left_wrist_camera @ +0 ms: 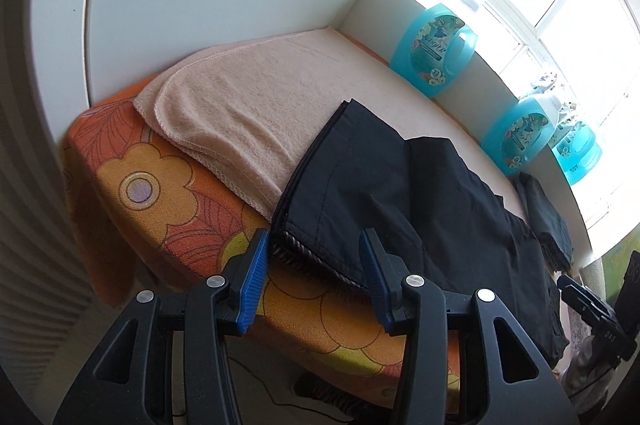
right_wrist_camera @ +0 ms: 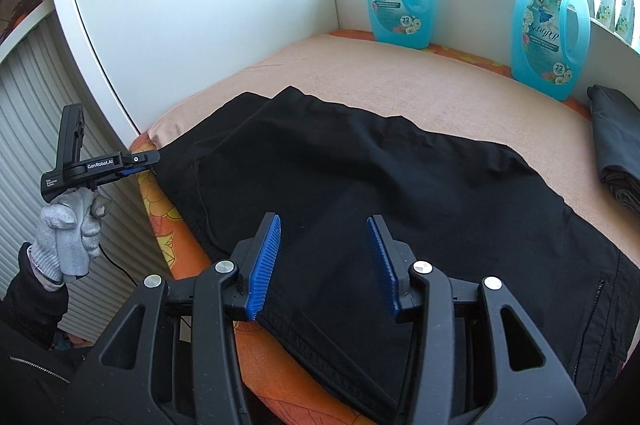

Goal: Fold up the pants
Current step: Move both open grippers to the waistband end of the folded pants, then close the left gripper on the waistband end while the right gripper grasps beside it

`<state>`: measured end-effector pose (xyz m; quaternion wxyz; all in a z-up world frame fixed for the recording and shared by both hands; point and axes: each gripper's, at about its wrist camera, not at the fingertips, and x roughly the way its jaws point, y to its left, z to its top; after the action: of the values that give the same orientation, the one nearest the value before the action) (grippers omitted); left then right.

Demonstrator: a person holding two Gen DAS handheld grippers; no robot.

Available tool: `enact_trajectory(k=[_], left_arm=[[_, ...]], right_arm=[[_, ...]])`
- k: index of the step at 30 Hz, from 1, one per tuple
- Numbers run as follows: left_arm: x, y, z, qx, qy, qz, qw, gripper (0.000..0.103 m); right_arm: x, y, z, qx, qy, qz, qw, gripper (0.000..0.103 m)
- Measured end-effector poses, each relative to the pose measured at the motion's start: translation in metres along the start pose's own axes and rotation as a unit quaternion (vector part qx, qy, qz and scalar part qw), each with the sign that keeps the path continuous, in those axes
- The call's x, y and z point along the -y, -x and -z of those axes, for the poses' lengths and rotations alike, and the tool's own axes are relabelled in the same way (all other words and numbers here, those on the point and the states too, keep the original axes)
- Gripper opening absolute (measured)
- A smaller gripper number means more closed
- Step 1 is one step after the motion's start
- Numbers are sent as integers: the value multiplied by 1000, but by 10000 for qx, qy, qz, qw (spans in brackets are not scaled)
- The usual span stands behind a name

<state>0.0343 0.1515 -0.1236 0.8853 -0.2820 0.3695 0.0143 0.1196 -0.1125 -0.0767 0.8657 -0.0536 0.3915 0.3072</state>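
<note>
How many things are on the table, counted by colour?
Blue detergent bottles: 3
Black garments: 2, the pants and a folded garment
Peach towel: 1
Total: 6

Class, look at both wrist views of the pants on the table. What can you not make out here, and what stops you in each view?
- Right wrist view: the near part of the black pants is covered by the right tool and cut off at the bottom edge.
- Left wrist view: window glare washes out the third blue bottle.
- Both views: small print on the bottle labels is too small to read.
- Right wrist view: the folded dark garment is cut off by the right edge.
</note>
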Motion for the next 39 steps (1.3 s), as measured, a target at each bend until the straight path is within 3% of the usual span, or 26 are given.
enact_trajectory(k=[5,11,14,16,17,19,22,26,32,39], left_arm=[[13,4,4,204,-33,233,9995,44],[15,-7,2,327,-74,27,9994,44],[14,-10,3,369,-60,34,9993,30],[15,-10,4,487,-132,-19,9987,13],[14,-9,4,535,-98,27,9985,13],[10,-6,3,618,10,169,9979,12],[13,-5,5,679,-81,316,9972,12],[23,-2,10,819,-320,399,9953,10],[32,0,14,927,-587,472,9928,10],[43,5,18,978,-913,523,9896,10]], right_arm=[[-7,2,5,61,-169,-122,9998,46],[-16,-1,6,65,-246,-236,9994,47],[-21,-4,3,13,-220,-245,9995,47],[-24,-7,-3,-22,-229,-307,9993,47],[-26,-9,-7,-41,-225,-326,9992,47],[-32,-15,-20,-59,-216,-366,9991,61],[-45,-29,-50,-109,-117,-511,9986,70],[-73,-71,-100,-561,-51,-881,9945,77],[-122,-157,-161,-1644,-346,-1386,9760,78],[-159,-237,-167,-2551,-218,-763,9637,78]])
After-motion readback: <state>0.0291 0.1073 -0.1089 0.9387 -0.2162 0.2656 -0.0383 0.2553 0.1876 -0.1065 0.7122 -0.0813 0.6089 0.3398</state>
